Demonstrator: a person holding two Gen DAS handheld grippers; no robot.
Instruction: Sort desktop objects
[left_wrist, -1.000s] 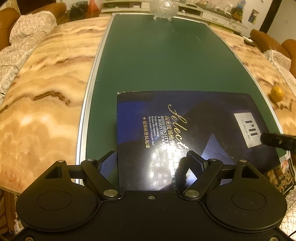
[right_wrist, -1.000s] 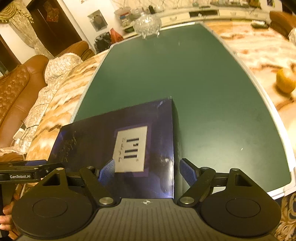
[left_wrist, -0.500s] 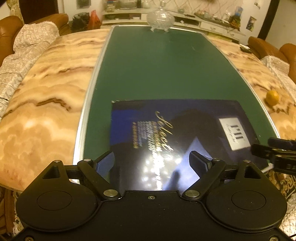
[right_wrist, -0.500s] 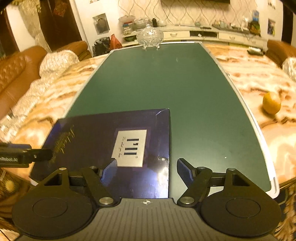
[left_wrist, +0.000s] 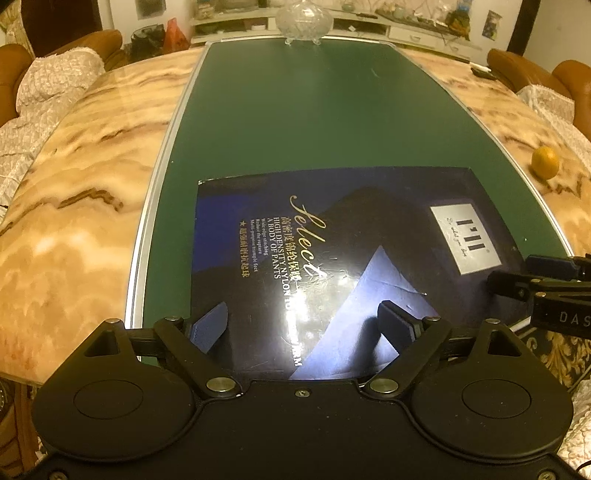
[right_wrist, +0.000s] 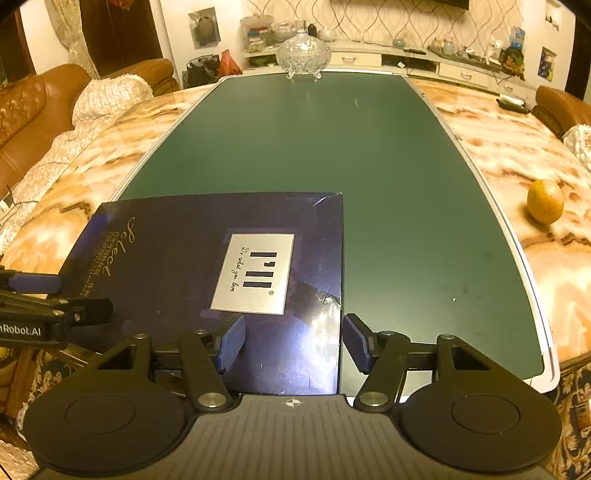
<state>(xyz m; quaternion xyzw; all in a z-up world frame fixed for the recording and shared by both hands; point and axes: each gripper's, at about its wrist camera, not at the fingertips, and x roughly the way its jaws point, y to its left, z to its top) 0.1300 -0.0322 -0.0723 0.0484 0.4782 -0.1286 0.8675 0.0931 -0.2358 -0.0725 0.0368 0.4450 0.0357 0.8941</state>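
1. A flat dark blue box (left_wrist: 343, 266) printed with "Select" and a silver label lies on the green mat (left_wrist: 314, 122), at the mat's near end, its near edge reaching the mat's near rim.
2. The left gripper (left_wrist: 308, 325) is spread wide above the box's near edge, its 2 blue pads (left_wrist: 208, 325) apart and clasping nothing.
3. The right gripper (right_wrist: 293, 341) is likewise released, straddling the box's right near corner: 1 pad over the box, the other over bare mat just beside the box.
4. In the left wrist view the right gripper's fingers come in at the box's right side, by the silver label (left_wrist: 465, 238).
5. A glass bowl (right_wrist: 303, 55) stands at the mat's far end, well apart from the box.
6. An orange fruit (right_wrist: 545, 201) sits on the marble table (left_wrist: 74, 192), right of the mat.
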